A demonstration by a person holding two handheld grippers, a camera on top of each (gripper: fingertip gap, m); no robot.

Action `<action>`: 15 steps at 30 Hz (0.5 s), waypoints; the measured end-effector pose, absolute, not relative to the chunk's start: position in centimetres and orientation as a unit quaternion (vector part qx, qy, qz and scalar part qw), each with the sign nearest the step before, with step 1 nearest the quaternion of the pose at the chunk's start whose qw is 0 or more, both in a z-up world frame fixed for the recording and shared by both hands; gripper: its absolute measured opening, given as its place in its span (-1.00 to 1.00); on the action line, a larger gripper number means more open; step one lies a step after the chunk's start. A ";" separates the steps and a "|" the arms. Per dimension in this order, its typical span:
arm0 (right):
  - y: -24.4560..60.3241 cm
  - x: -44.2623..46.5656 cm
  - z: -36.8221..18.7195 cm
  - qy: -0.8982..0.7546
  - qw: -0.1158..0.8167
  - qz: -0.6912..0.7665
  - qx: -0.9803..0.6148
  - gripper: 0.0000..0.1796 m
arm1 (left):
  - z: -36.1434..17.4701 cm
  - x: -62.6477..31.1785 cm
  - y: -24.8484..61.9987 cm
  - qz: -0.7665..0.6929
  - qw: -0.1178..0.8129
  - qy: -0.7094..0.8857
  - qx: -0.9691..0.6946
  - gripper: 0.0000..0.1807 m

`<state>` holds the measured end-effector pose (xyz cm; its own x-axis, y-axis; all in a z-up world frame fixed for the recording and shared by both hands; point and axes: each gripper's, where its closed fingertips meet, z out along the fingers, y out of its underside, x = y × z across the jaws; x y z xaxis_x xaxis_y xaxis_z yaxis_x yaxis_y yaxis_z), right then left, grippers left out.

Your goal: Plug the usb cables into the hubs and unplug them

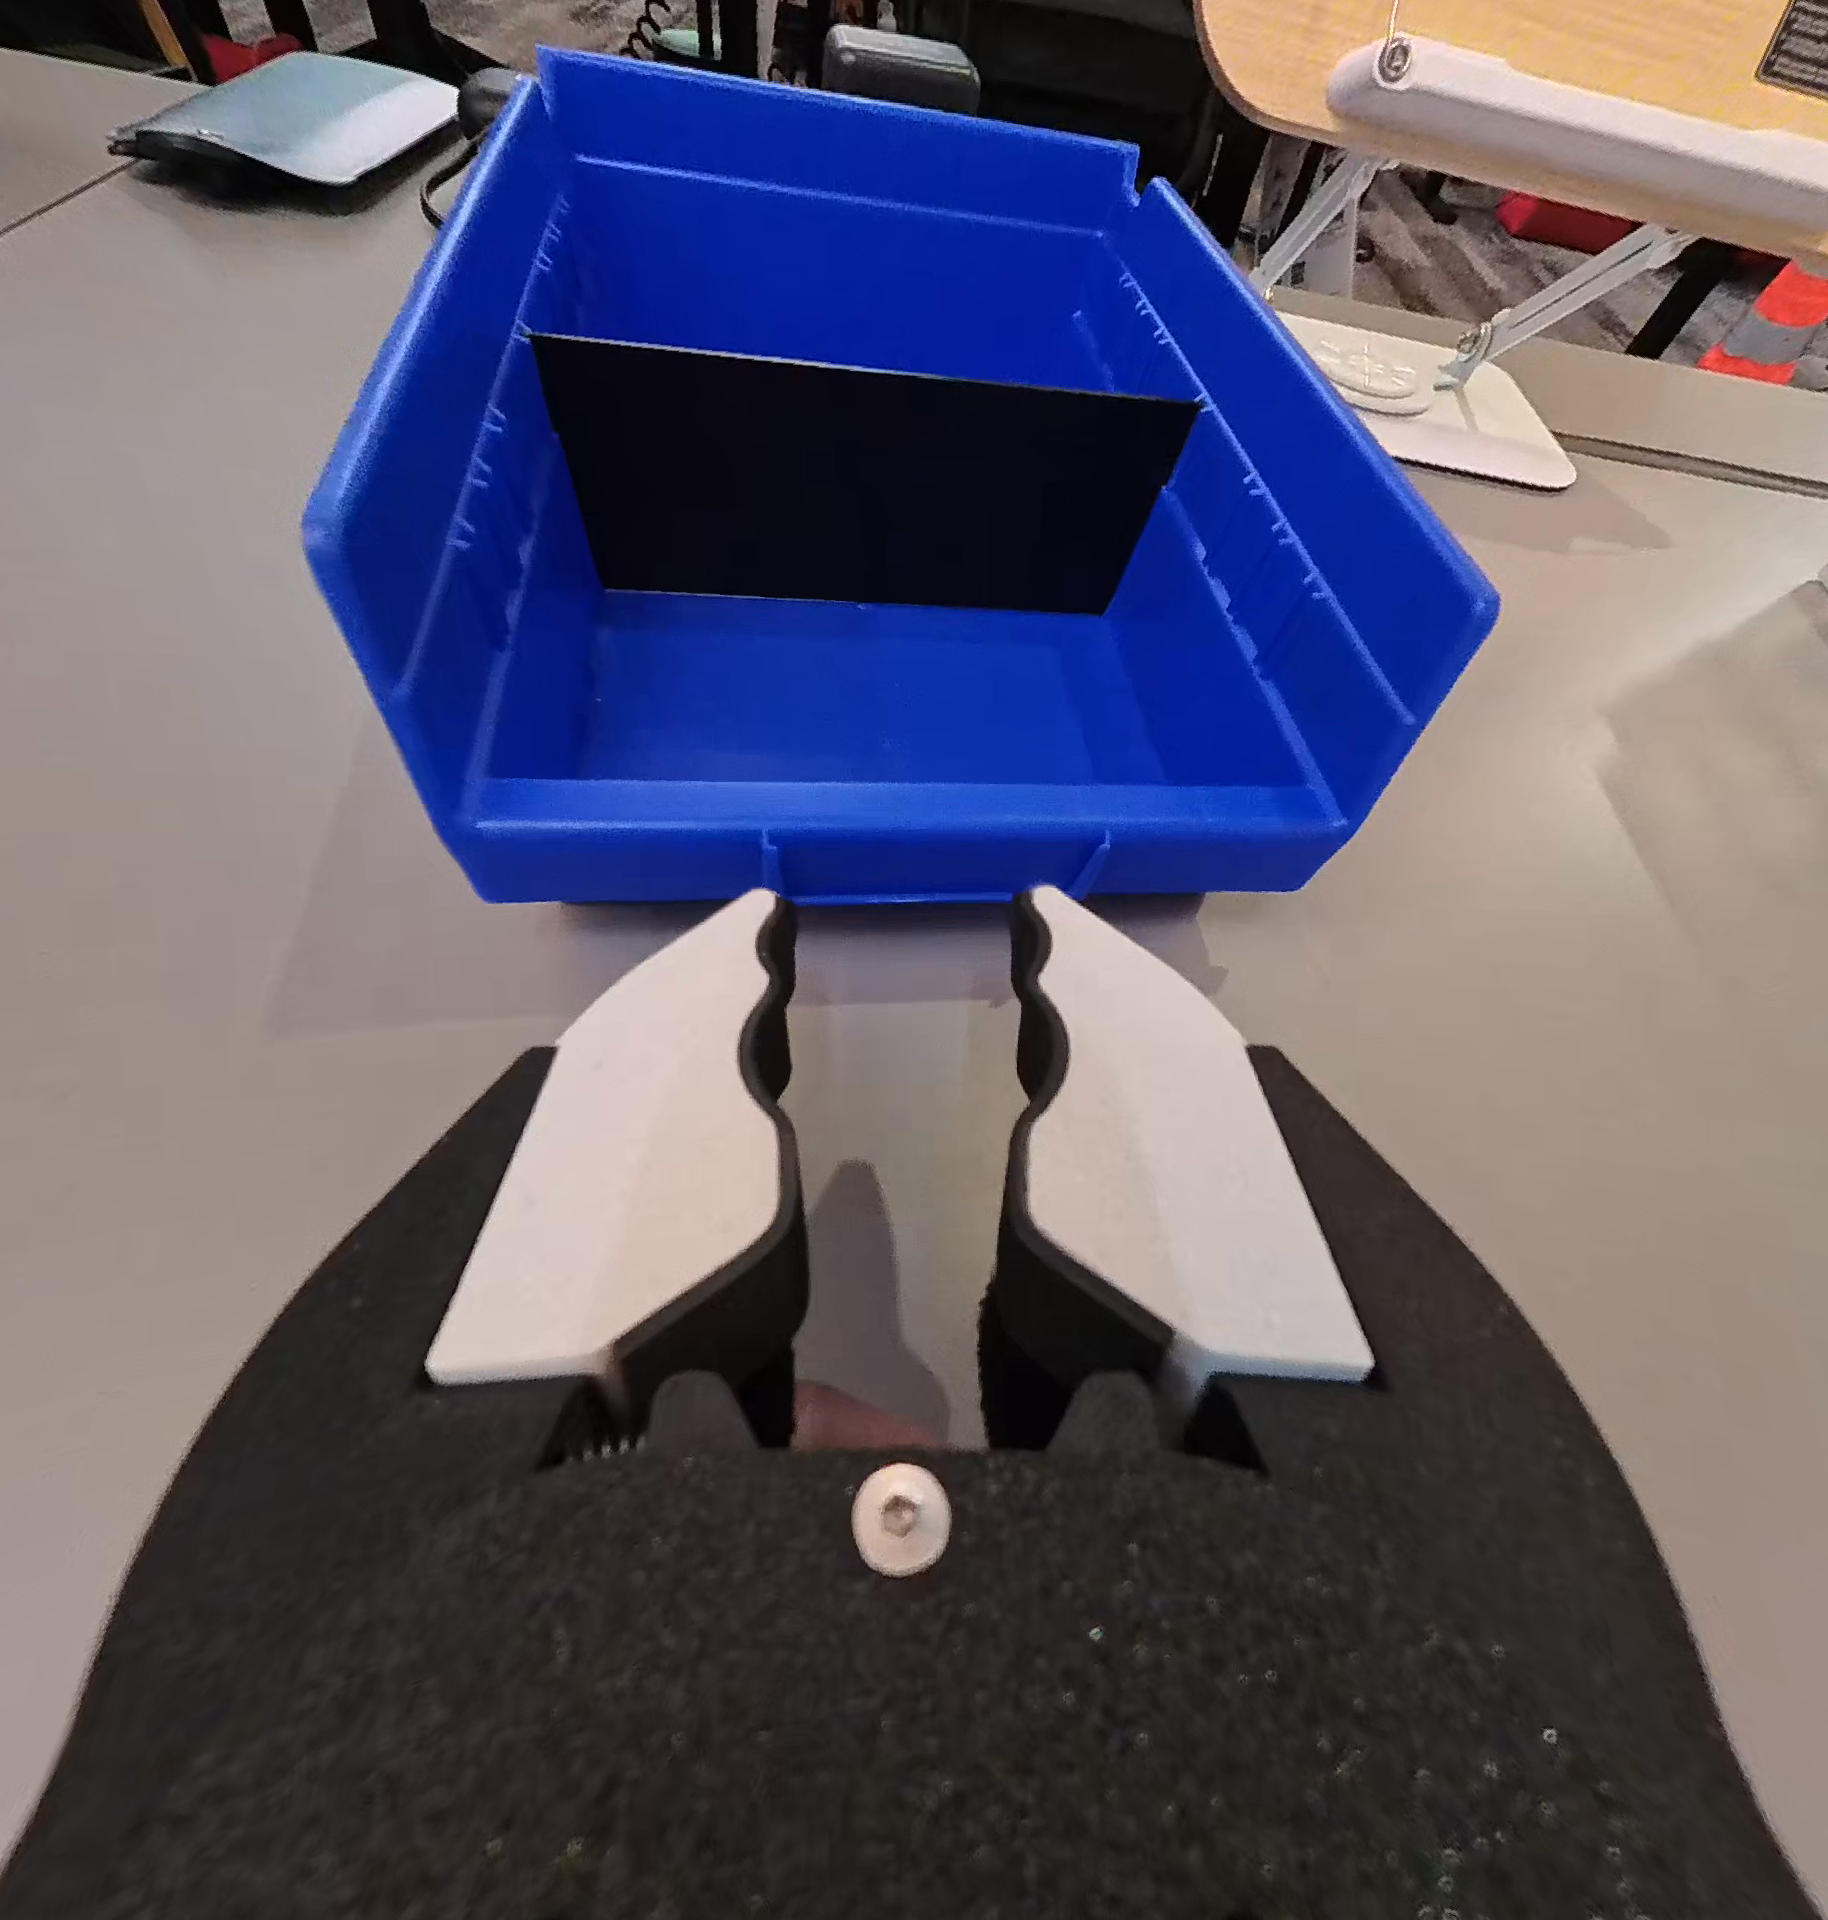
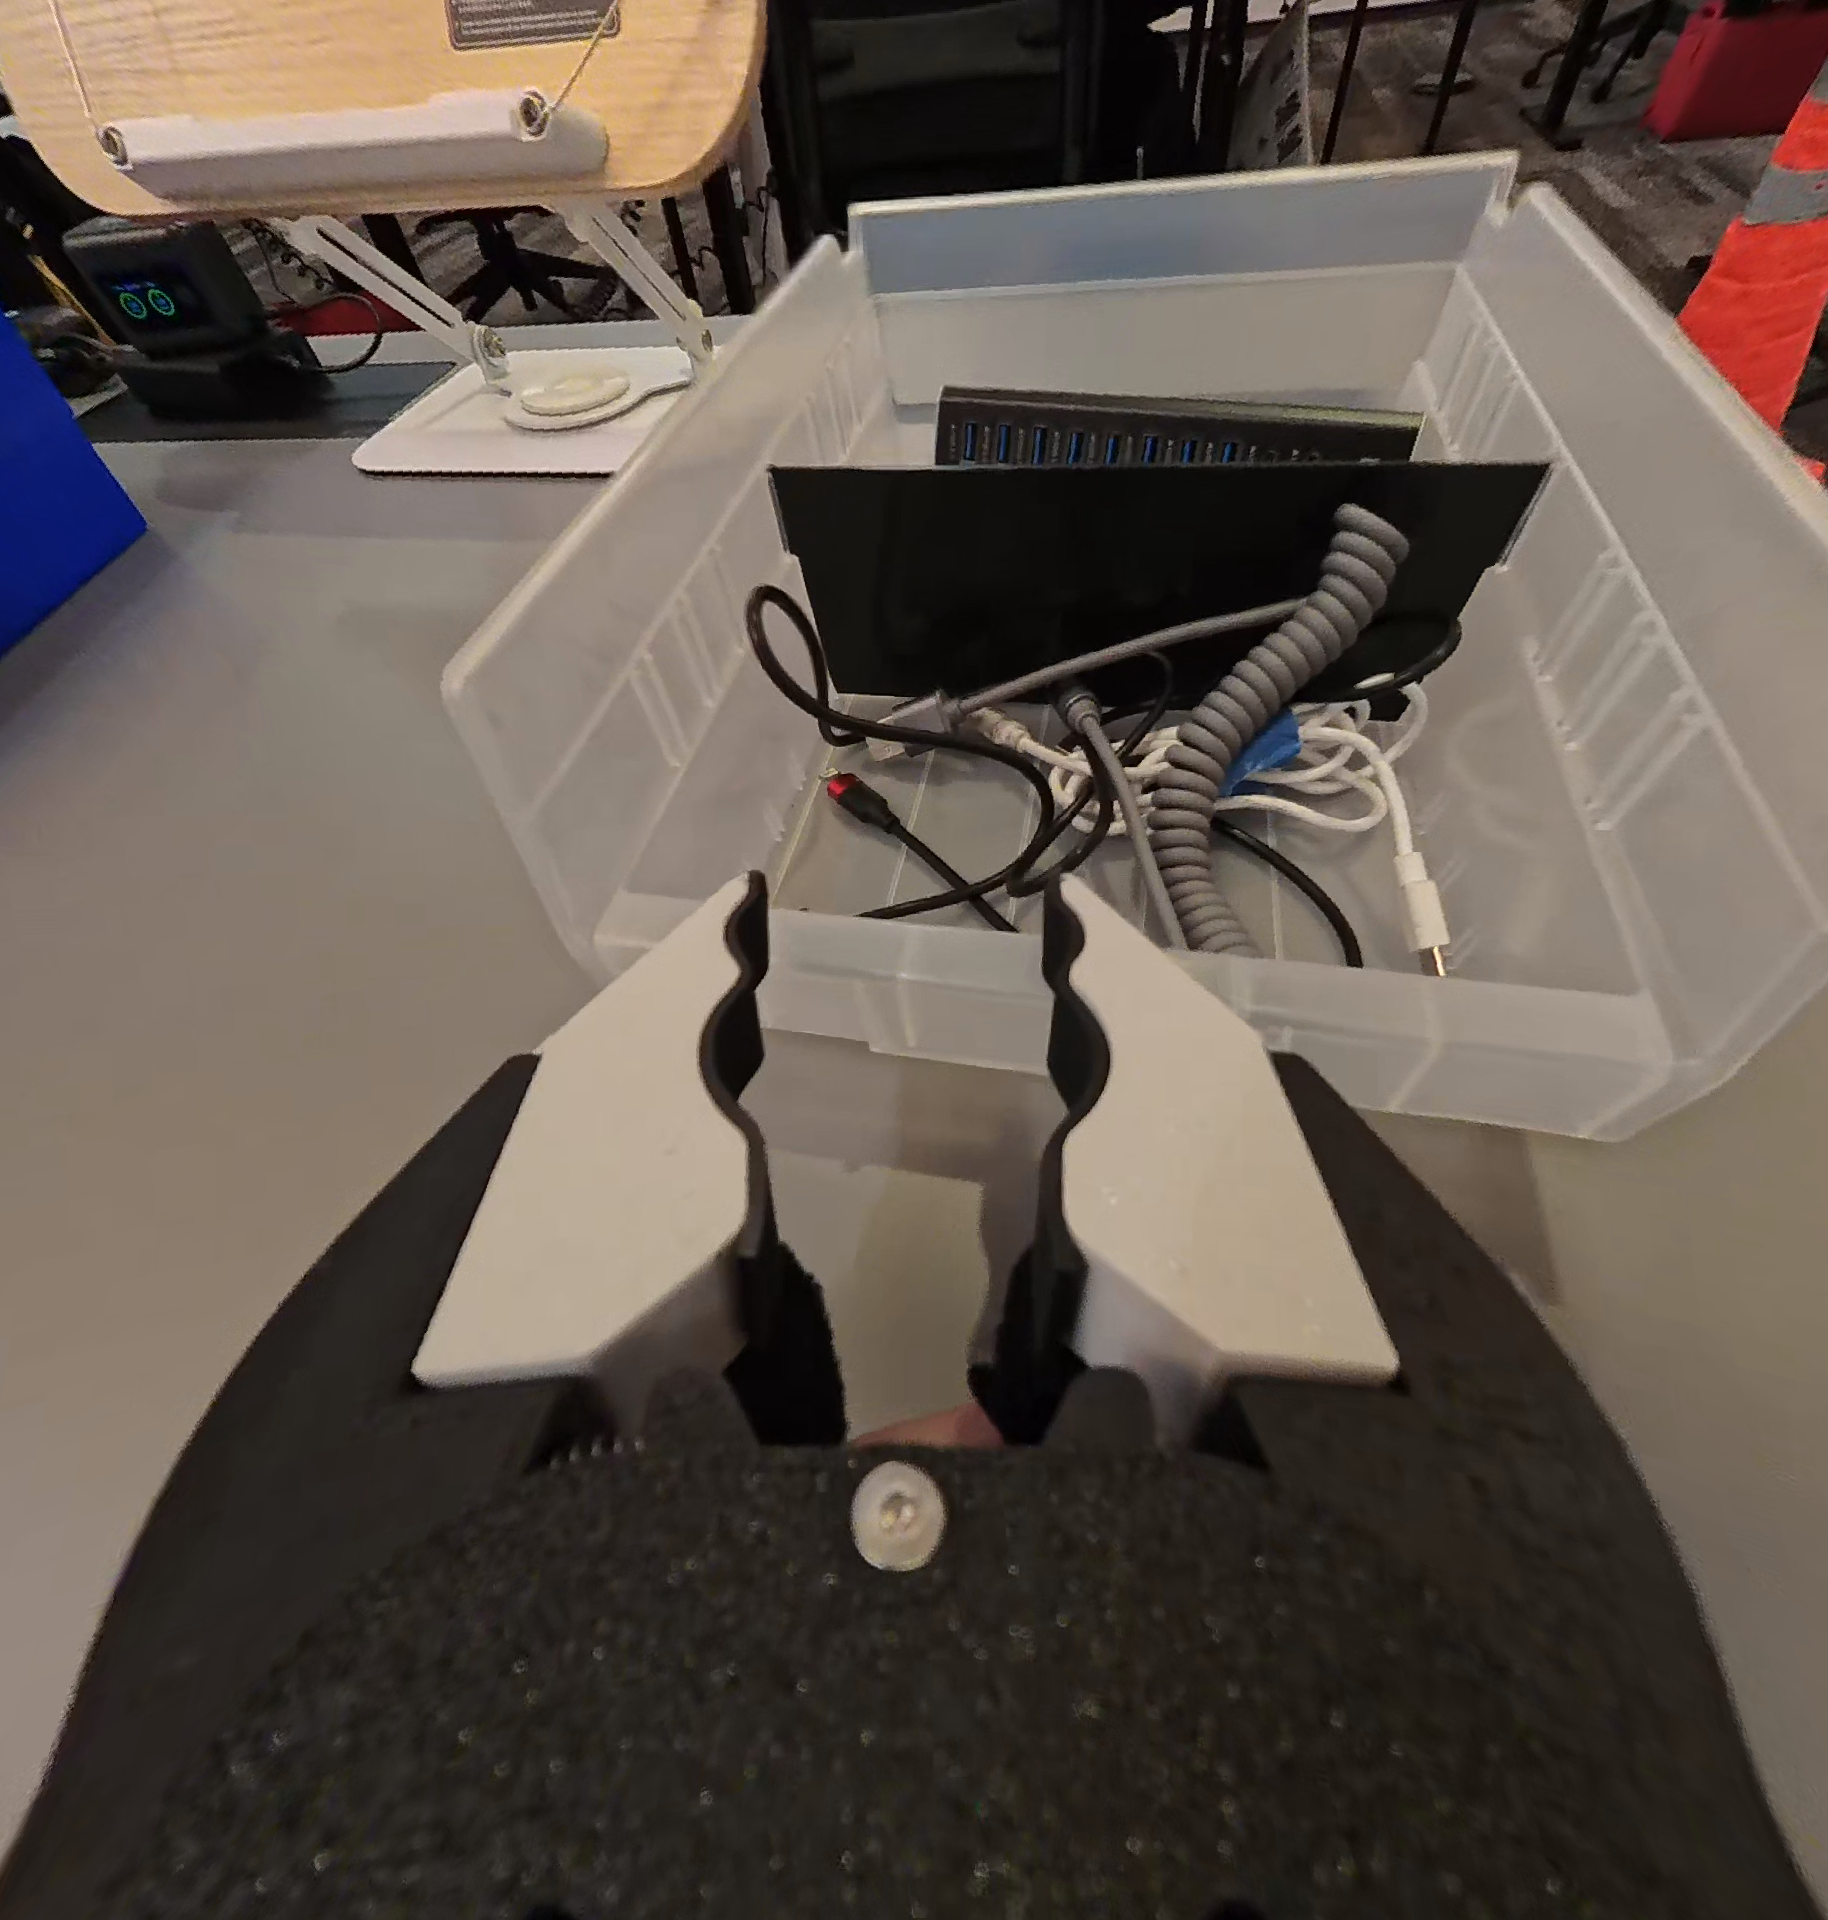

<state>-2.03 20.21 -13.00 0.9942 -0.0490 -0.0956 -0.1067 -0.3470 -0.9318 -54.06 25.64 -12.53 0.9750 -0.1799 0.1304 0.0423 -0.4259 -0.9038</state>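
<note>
Tangling is threatening inside the clear bin (image 2: 536, 727), where cables (image 2: 1180, 790) are knotting before the divider (image 2: 1097, 540) while both the right gripper (image 2: 905, 914) and left gripper (image 1: 899, 925) are gaping empty.

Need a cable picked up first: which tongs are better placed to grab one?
Right. The right tongs hang open at the clear bin holding the cables and hub; the left tongs face an empty blue bin.

blue bin (image 1: 1305, 499), black divider (image 1: 868, 488) | white stand (image 2: 536, 416) | orange cone (image 2: 1772, 249)
</note>
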 end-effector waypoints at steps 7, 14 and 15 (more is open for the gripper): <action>21.7 -10.1 -11.6 -0.067 0.592 0.028 -0.803 -0.37 | -10.2 -52.6 25.8 -0.042 0.600 0.090 -0.794 -0.52; 25.6 -11.7 -11.9 -0.035 0.593 0.016 -0.804 -0.15 | -10.2 -47.4 24.5 -0.100 0.602 0.169 -0.774 -0.21; 25.3 -12.2 -12.0 -0.047 0.593 0.014 -0.804 -0.11 | -10.4 -46.8 24.4 -0.108 0.596 0.179 -0.776 -0.22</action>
